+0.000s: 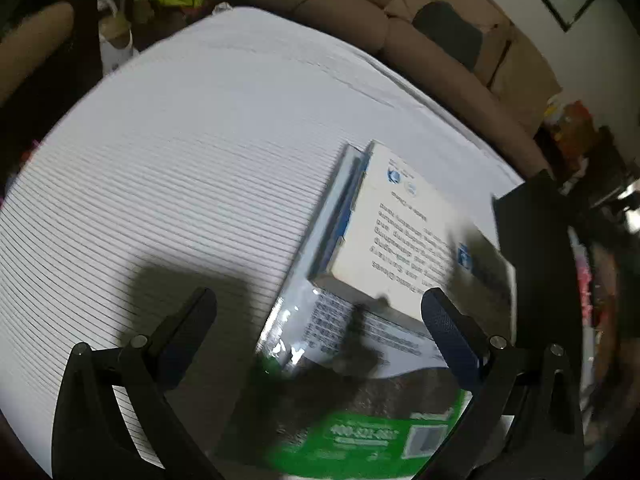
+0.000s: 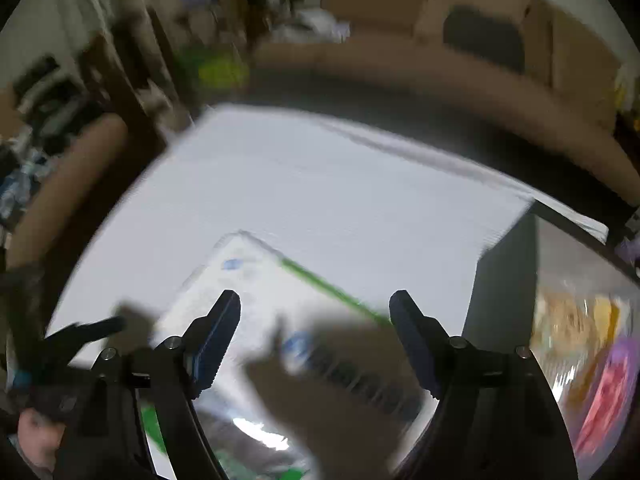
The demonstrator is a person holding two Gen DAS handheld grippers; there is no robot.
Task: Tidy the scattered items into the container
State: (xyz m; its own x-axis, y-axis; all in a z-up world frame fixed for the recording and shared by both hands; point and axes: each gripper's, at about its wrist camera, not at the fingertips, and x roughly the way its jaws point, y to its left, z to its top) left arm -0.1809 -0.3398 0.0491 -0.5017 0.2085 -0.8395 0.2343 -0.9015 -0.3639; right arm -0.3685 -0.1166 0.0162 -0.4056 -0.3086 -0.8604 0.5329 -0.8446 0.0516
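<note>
Beside the green-edged packet (image 1: pixel 360 400) lies a white box (image 1: pixel 416 236), touching.

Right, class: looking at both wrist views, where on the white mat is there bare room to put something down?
The white ribbed mat lies bare left of and beyond the cream box, out to its far edge. It is crowded nearby: that box overlaps the green-edged packet, and the dark container borders the right side, already holding colourful packets.

Both wrist views close above white table (image 1: pixel 200 160), sharing green-edged packet (image 2: pixel 280 300)
</note>
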